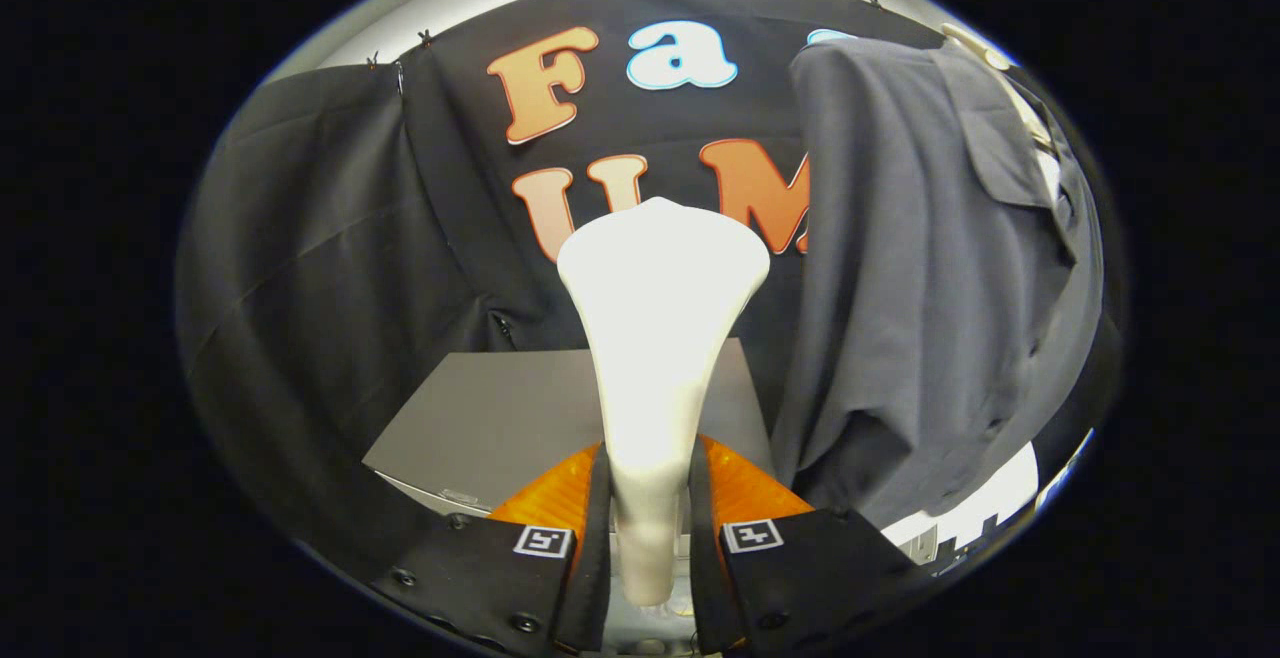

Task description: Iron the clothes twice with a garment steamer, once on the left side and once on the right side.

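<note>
White steamer (655, 338), plain grey shirt (920, 268), grey table (500, 418).

Steamer (655, 338) handle's lower end hidden between the jaws.

Grey table (500, 418) before the black cloth wall (330, 238)

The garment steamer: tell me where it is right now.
In the gripper view, the white garment steamer stands upright, clamped between the gripper jaws. Its flared head rises above the grey table beyond, with the hanging grey shirt on its right.
</note>
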